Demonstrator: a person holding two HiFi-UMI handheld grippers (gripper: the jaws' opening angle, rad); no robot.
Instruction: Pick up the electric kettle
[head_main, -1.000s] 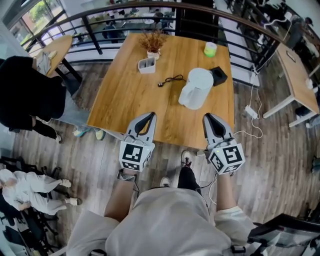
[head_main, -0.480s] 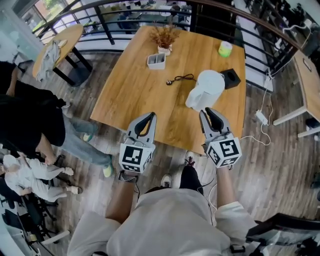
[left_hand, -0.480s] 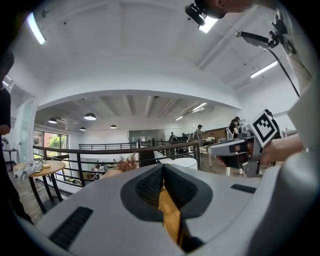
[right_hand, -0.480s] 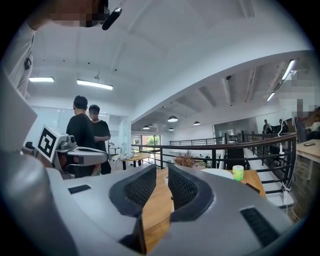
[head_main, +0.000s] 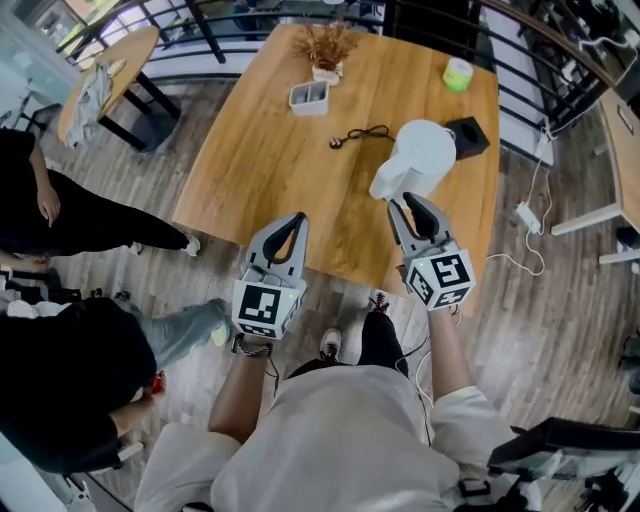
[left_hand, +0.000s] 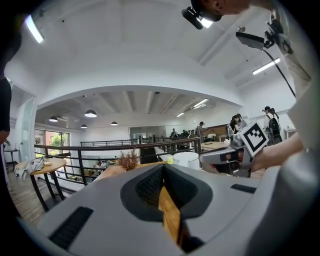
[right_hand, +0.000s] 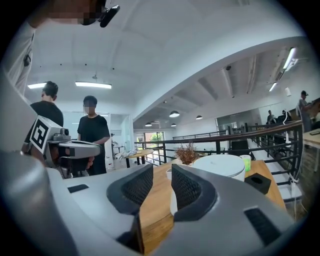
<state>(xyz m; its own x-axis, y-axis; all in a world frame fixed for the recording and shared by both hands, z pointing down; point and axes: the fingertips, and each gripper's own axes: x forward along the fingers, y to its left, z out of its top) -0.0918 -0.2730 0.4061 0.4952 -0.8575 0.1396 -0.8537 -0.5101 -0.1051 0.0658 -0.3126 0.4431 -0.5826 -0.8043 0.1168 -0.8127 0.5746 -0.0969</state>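
The white electric kettle (head_main: 420, 155) stands on the wooden table (head_main: 270, 170), toward its right side, next to a black base (head_main: 467, 135). My right gripper (head_main: 402, 204) is just short of the kettle's near side; its jaws are opening, with a clear gap and nothing between them. In the right gripper view the kettle (right_hand: 220, 167) sits just ahead and slightly right of that gripper (right_hand: 162, 175). My left gripper (head_main: 297, 220) hovers over the table's near edge, its jaws together and empty. The left gripper view shows the kettle (left_hand: 187, 159) beyond the gripper (left_hand: 162, 167), to the right.
A black power cord (head_main: 360, 135) lies left of the kettle. A white holder (head_main: 309, 95), a dried plant pot (head_main: 325, 50) and a green cup (head_main: 458, 72) stand at the far side. People (head_main: 60, 200) walk at the left. A black railing (head_main: 200, 25) runs behind.
Both grippers moved forward toward the table; the right one closed in on the kettle and its jaws parted. The people at the left shifted.
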